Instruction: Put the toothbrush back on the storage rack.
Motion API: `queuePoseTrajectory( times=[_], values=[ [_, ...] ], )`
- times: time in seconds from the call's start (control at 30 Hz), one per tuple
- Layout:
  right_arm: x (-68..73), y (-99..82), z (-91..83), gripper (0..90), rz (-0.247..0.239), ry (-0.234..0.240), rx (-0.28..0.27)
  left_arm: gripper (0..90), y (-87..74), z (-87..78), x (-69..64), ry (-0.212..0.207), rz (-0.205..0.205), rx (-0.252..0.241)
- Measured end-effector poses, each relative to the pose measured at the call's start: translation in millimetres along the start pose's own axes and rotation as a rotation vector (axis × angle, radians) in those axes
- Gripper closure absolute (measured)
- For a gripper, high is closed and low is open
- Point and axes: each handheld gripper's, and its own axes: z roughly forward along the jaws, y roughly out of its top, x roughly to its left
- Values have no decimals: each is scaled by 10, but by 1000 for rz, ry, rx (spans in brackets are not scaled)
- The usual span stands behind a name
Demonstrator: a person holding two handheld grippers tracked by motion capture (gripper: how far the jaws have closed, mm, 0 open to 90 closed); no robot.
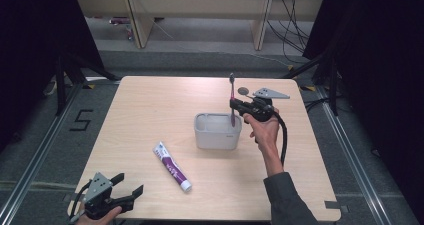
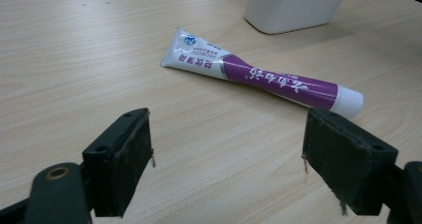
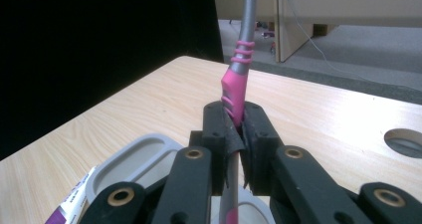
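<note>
Upright, slim pink-grey toothbrush [image 1: 232, 101] above boxy white holder [image 1: 218, 131].

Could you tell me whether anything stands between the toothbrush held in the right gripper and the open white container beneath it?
Nothing visible does. The right gripper holds the toothbrush upright with its lower end at the open top of the white container; the toothpaste tube lies apart on the table.

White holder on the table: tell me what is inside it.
The lower end of the toothbrush, held upright by the right gripper, dips into the holder. The holder's bottom is hidden by its walls.
</note>
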Motion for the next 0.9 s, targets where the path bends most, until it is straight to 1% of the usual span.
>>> queuePoseTrajectory(
  times=[0.03, 0.13, 0.17, 0.2, 0.23, 0.3, 0.33, 0.37, 0.4, 0.43, 0.47, 0.5, 0.53, 0.6, 0.63, 0.67, 0.7, 0.73, 0.77, 0.8, 0.83, 0.87, 0.9],
  values=[
    [-18, -23, 8, 823, -10, -8, 2, 188, 1, 0, 1, -1, 2, 0],
    [-33, -55, 27, 823, -2, 2, 4, 188, 0, -1, 2, 1, -1, 2],
    [-44, -64, 25, 823, -19, -15, 5, 188, 1, -2, 2, 0, 1, 4],
    [-31, -77, 29, 823, 14, -4, 10, 188, 1, -3, 0, 3, 0, 6],
    [-37, -86, 33, 823, 8, -1, 9, 188, -1, 6, 0, -2, -1, 0],
    [-33, -104, 43, 823, 14, 5, 17, 188, -1, -5, -13, 13, -7, 13],
    [-43, -115, 49, 823, 4, -9, 17, 189, 1, -1, -9, 8, 0, 10],
    [-36, -122, 52, 823, 12, -14, 20, 188, -1, 6, -3, -2, -1, -1],
    [-55, -132, 62, 822, -13, -17, 17, 189, 1, -1, -3, 3, 0, 5],
    [-56, -141, 70, 822, -11, -19, 13, 189, 1, -2, -1, 3, 2, 6],
    [-46, -147, 74, 822, 7, -7, 18, 189, -1, 4, 2, -2, 1, 0],
    [-56, -168, 82, 822, 4, -11, 15, 188, -1, -7, -7, 8, -8, 10],
    [-56, -168, 82, 822, 4, -11, 15, 188, 1, -1, -1, 2, 2, 5],
    [-54, -179, 79, 822, 16, -10, 35, 189, 1, -1, -5, 1, 2, 5],
    [-57, -189, 81, 822, 16, -13, 30, 189, 0, 6, -3, -4, 3, 0],
    [-70, -190, 82, 822, -7, -16, 22, 189, 0, 3, -5, 2, 1, 4],
    [-61, -188, 75, 821, 9, -12, 36, 188, 0, -7, -13, 13, -7, 15],
    [-73, -192, 76, 821, -17, -26, 30, 188, 1, 2, -5, 4, 3, 6],
    [-68, -200, 83, 821, -5, -17, 29, 189, 1, 2, -5, 4, 4, 5],
    [-74, -203, 86, 821, -10, -15, 25, 188, 2, 1, -6, 3, 6, 7],
    [-63, -219, 85, 821, 9, -20, 34, 188, 2, 2, -5, 3, 8, 7],
    [-63, -219, 85, 821, 9, -20, 34, 188, 4, 2, 0, 2, 15, 7],
    [-70, -228, 98, 820, -1, -13, 30, 189, 1, 1, -5, 3, 8, 8]
  ],
)
